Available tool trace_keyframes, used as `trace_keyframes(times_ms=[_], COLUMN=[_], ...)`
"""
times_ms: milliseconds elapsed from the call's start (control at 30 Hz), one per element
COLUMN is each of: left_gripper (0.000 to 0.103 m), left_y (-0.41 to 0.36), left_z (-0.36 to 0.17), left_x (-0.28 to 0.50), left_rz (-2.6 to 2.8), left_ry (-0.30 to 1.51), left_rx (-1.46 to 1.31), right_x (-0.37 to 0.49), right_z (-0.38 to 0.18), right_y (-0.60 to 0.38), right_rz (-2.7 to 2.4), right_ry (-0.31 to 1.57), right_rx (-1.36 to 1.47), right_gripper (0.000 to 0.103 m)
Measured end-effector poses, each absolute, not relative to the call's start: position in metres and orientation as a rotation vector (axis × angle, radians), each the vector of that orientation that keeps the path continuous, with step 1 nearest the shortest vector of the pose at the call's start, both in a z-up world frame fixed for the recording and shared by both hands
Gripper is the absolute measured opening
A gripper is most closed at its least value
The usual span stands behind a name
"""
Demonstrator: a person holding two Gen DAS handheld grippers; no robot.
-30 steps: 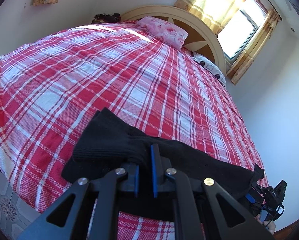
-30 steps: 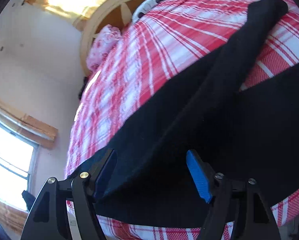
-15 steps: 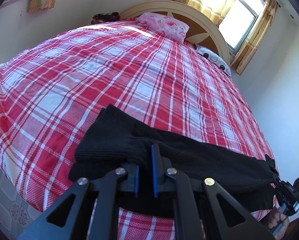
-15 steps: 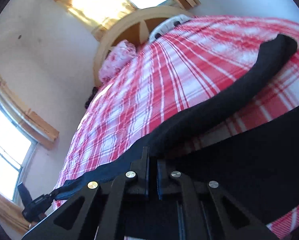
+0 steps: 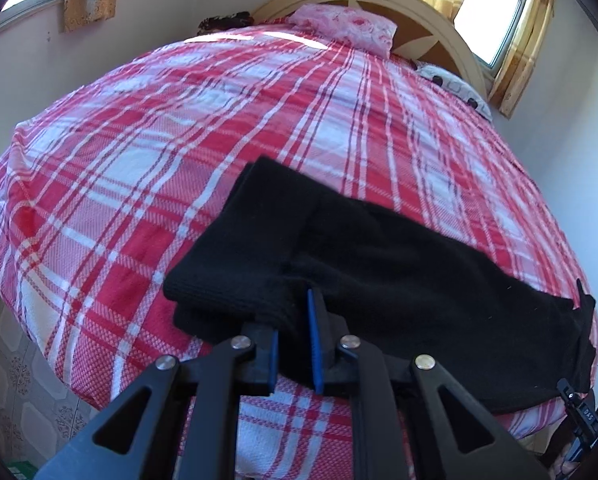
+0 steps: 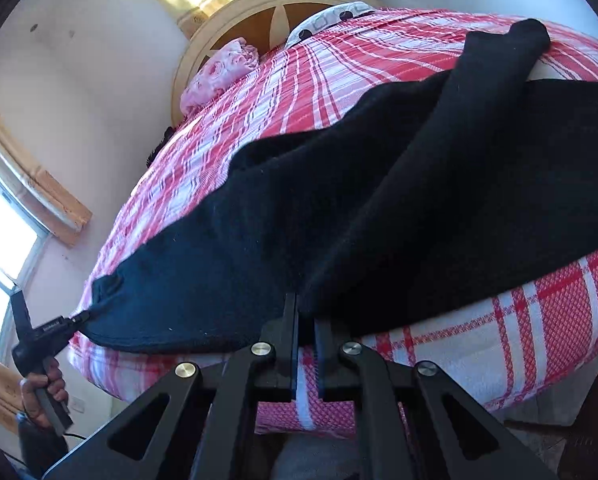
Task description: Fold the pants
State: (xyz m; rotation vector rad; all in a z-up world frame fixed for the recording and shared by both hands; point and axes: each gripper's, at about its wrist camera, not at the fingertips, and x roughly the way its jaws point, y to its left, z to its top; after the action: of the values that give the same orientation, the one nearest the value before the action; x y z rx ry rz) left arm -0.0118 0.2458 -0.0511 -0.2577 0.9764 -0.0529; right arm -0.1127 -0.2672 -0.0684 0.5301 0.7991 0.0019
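Black pants (image 5: 399, 264) lie across the near edge of a bed with a red and white plaid cover (image 5: 219, 120). My left gripper (image 5: 295, 320) is shut on the near edge of the pants by the ribbed cuff end (image 5: 235, 256). My right gripper (image 6: 305, 312) is shut on a raised fold of the pants (image 6: 339, 208); one leg runs up to the far right (image 6: 511, 48). In the right wrist view the left gripper (image 6: 79, 316) pinches the pants' left corner. In the left wrist view the right gripper (image 5: 579, 412) shows at the pants' right end.
A pink floral pillow (image 5: 347, 28) and a white patterned pillow (image 5: 455, 88) lie at the curved wooden headboard (image 5: 419, 4). Windows with yellow curtains (image 5: 495, 12) are behind it. Tiled floor (image 5: 11, 380) lies below the bed's left edge.
My right gripper has closed from wide open onto a fold of the pants. The pants now stretch flatter and wider between the two grippers along the bed edge.
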Motion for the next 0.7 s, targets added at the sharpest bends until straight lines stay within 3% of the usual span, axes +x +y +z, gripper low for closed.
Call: trace_keyframes(times_ms=[167, 267, 333, 367, 400, 433, 467, 600, 700], left_gripper=[0.018, 0.024, 0.046, 0.063, 0.068, 0.068, 0.068, 0.068, 0.068], left_y=[0.245, 0.250, 0.257, 0.261, 0.266, 0.271, 0.276, 0.270, 0.235], left_z=[-0.061, -0.052, -0.044, -0.039, -0.032, -0.027, -0.021, -0.002, -0.002], left_x=[-0.022, -0.030, -0.037, -0.040, -0.043, -0.044, -0.043, -0.039, -0.030], left_rz=[-0.057, -0.075, -0.006, 0.052, 0.127, 0.166, 0.190, 0.143, 0.042], left_ry=[0.954, 0.952, 0.938, 0.911, 0.868, 0.845, 0.834, 0.775, 0.753], left_rx=[-0.210, -0.186, -0.136, -0.103, -0.061, -0.041, -0.042, -0.096, -0.052], right_x=[-0.112, -0.117, -0.124, -0.130, -0.136, -0.141, -0.150, -0.154, -0.116], right_z=[-0.071, -0.071, -0.071, -0.070, -0.069, -0.068, -0.064, -0.032, 0.001], right_y=[-0.269, -0.277, -0.286, -0.294, -0.300, -0.307, -0.317, -0.329, -0.297], right_rz=[0.008, 0.036, 0.024, 0.002, -0.017, -0.039, -0.087, -0.180, 0.026], right_ry=[0.777, 0.785, 0.786, 0.775, 0.762, 0.743, 0.707, 0.589, 0.579], right_rx=[0.532, 0.613, 0.678, 0.713, 0.739, 0.766, 0.793, 0.750, 0.632], right_gripper=[0.008, 0.013, 0.019, 0.026, 0.032, 0.041, 0.043, 0.043, 0.043])
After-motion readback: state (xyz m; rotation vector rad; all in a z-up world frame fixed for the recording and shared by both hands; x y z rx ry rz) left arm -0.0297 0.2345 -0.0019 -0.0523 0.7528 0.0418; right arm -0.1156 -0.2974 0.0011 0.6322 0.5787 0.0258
